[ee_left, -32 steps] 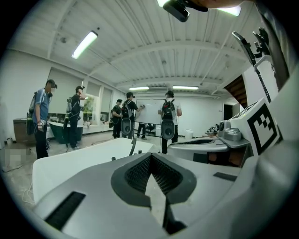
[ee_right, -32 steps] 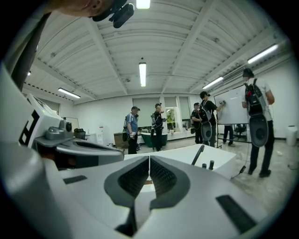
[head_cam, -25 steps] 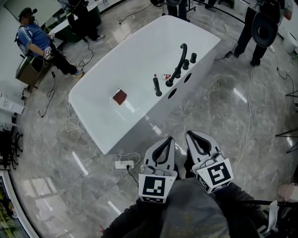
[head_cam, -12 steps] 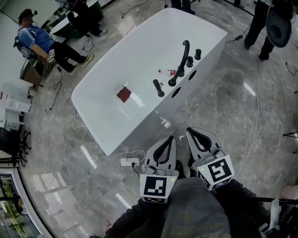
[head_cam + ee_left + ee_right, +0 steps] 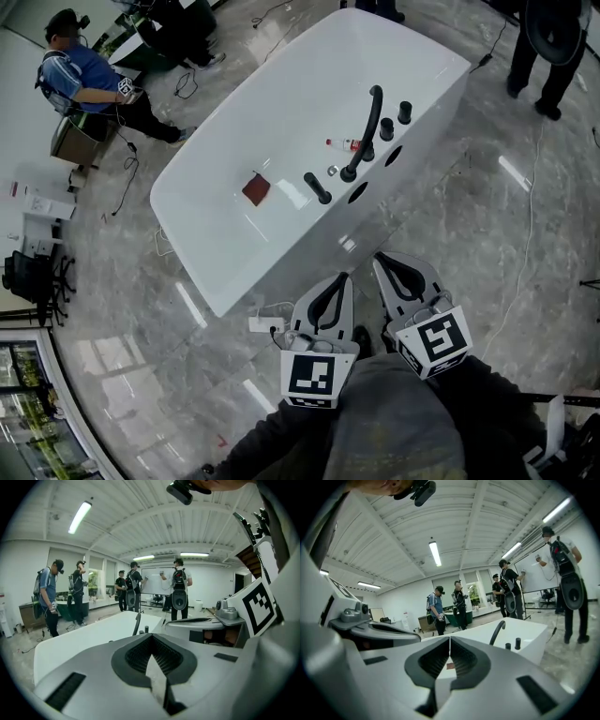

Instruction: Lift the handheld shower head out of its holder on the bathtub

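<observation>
Bathtub (image 5: 277,258) has drawn slightly nearer below you over the last second, so your approach is under way. The shower head (image 5: 317,187) stands in its holder (image 5: 323,198) on the near rim, well beyond your reach. Your left gripper (image 5: 340,279) and right gripper (image 5: 381,260) keep fingers pressed together, empty. Tap (image 5: 367,127) and knobs (image 5: 386,129) crowd beside it; a power strip (image 5: 265,325) lies on the floor (image 5: 450,244).

Grey marble floor (image 5: 469,234), white ceiling (image 5: 487,527), strip lights (image 5: 435,552)

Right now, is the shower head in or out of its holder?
In: the shower head stands seated on the bathtub rim, untouched.
</observation>
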Demonstrator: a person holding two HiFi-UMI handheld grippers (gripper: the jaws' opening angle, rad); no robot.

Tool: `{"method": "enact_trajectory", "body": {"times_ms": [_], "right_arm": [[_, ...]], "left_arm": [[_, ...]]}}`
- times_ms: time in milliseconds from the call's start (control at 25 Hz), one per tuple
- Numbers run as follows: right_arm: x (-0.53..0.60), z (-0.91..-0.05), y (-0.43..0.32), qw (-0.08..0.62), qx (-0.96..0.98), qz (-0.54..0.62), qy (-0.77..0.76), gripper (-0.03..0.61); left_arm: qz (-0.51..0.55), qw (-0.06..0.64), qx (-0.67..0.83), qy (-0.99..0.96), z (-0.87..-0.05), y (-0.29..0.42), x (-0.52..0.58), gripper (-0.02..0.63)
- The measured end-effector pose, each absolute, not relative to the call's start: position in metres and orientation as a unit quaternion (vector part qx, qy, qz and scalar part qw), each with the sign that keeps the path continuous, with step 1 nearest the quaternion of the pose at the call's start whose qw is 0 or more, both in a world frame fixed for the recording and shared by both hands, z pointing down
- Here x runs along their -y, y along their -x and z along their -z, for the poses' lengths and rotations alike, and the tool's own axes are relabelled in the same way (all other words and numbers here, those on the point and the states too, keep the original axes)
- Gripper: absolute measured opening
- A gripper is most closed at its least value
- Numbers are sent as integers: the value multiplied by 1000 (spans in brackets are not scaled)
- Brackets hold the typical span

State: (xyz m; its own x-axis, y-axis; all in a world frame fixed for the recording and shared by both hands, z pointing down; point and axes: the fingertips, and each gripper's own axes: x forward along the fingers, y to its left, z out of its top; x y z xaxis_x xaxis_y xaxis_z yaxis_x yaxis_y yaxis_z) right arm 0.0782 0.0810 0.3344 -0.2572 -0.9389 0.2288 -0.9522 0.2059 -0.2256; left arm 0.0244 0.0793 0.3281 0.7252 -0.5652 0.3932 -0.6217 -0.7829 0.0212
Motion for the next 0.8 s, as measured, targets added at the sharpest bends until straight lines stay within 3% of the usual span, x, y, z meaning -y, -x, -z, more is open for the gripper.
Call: {"method": "enact_trajectory", "body": {"times_ms": [440, 800], "right_arm": [[-51, -321, -99, -5, 809, -152, -568, 5], [-19, -322, -79, 14, 830, -139, -541, 5]], "left_arm": [[-194, 57, 372, -906, -312, -40, -62, 3], [-172, 65, 408, -894, -313, -20, -28, 3]]}}
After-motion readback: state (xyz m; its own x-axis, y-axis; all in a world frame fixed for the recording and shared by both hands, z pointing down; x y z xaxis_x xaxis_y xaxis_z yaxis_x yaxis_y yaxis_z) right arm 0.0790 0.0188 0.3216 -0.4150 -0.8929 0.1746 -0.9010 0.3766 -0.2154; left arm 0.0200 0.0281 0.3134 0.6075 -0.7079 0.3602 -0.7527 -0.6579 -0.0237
